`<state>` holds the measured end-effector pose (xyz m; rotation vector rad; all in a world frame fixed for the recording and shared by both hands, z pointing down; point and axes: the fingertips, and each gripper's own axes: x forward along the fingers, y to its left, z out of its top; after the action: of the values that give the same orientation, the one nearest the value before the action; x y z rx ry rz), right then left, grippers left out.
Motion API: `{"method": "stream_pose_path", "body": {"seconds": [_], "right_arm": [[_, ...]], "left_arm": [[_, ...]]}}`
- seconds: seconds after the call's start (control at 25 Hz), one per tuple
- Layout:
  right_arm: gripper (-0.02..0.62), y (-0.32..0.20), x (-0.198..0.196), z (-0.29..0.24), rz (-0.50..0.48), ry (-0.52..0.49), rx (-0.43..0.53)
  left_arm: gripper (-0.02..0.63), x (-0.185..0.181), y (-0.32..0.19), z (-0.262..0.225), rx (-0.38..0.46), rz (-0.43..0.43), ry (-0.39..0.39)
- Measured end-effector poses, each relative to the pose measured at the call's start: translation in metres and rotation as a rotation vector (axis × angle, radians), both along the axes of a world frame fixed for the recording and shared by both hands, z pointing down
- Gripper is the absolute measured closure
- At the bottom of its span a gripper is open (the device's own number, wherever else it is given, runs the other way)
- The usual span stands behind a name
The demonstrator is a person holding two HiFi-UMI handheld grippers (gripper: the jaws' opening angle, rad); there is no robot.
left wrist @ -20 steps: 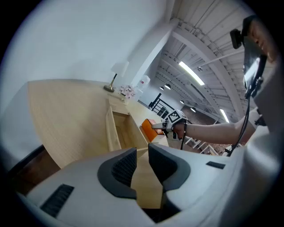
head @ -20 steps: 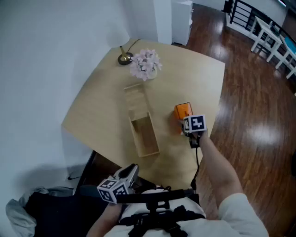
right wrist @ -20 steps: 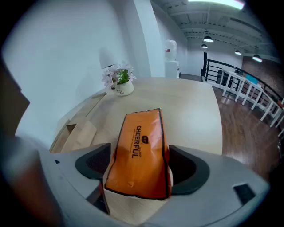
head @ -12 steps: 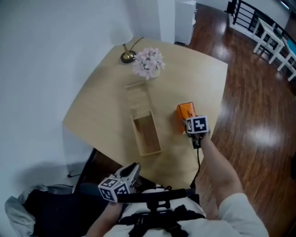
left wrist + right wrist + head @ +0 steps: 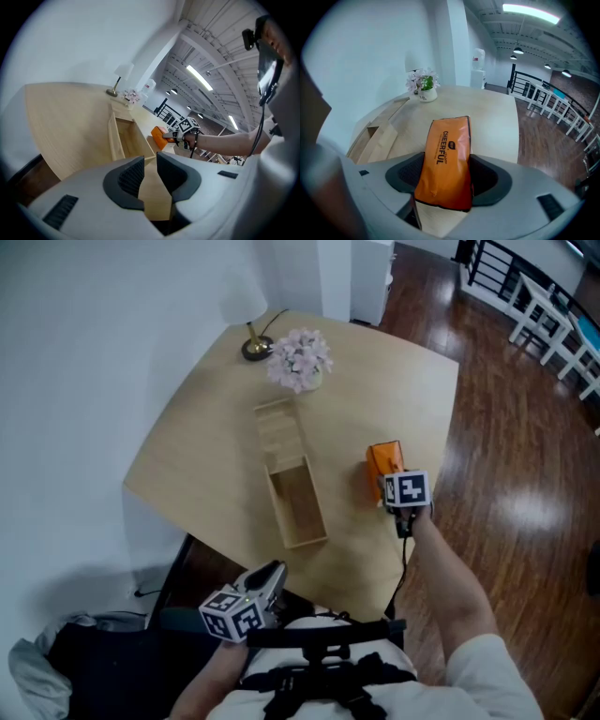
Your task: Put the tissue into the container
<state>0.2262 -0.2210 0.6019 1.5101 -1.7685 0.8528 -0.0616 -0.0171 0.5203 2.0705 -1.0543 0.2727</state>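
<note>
- Tissue pack (image 5: 445, 154), orange and soft-sided, sits lengthwise between the jaws of your right gripper (image 5: 446, 177). The pads are closed against its two long sides at a wide opening, and its far end sticks out past the fingertips.
- From the head view, the pack hangs over the table (image 5: 206, 456) close to the right-hand edge, with dark wooden floor (image 5: 525, 474) just past it.
- Your container (image 5: 298, 507), an open wooden box, lies to the left of the pack with a strip of bare tabletop between them. Its long side runs roughly parallel to the pack, and its mouth faces up.
- A flat wooden panel (image 5: 279, 432) lies touching the box's far end.
- Beyond that panel stand a flower pot (image 5: 298, 360) and a lamp base (image 5: 255, 348), near the far edge by the wall.
- Your left gripper (image 5: 150, 164) is off the table's near edge, close to your body. Its jaws stand a narrow gap apart with nothing between them.
</note>
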Motion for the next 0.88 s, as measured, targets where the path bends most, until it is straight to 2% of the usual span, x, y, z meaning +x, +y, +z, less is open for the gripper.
{"method": "stream_pose_path", "body": {"seconds": [0.2,0.4,0.76,0.88], "right_arm": [[0.291,0.012,-0.008,-0.017,0.008,-0.055,0.012],[0.296,0.022,0.0,-0.027,0.032,-0.006,0.036],[0.304,0.031,-0.028,-0.059,0.043,-0.046,0.07],[0.305,0.032,-0.032,-0.065,0.042,-0.02,0.092]], "left_arm": [[0.534,0.0,-0.004,-0.004,0.013,0.01,0.013],[0.534,-0.002,-0.008,-0.004,0.021,0.028,0.024],[0.534,-0.011,-0.015,-0.009,0.033,0.048,0.044],[0.534,-0.016,-0.016,-0.01,0.035,0.054,0.046]]}}
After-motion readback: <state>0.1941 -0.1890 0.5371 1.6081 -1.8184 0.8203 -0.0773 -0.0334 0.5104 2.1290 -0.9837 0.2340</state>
